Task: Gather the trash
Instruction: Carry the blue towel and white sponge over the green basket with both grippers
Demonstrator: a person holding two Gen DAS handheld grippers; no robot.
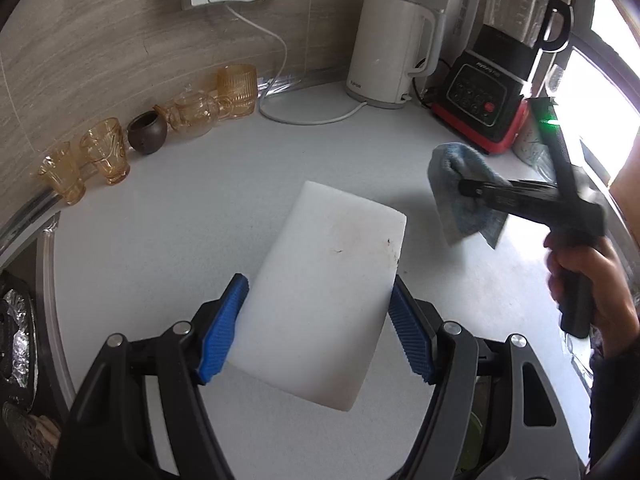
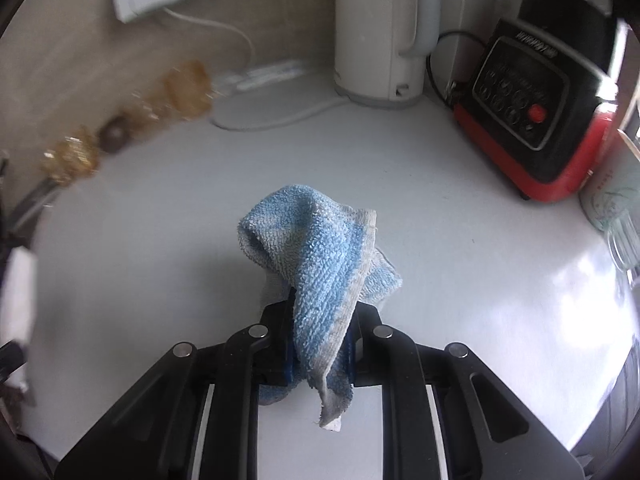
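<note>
Daylight pours in from a window [image 1: 608, 92] at the right edge of the left wrist view, blown out to plain white, and it throws a broad pale glare across the right side of the tabletop [image 2: 540, 280] in the right wrist view. The left wrist view is mostly sharp, with only the hand [image 1: 588, 280] at the right smeared. The right wrist view is blurred, worst at the amber glasses [image 2: 80, 156] on the left, while the cloth [image 2: 320, 256] stays crisp; both views bend straight lines and fall to black at the corners.
</note>
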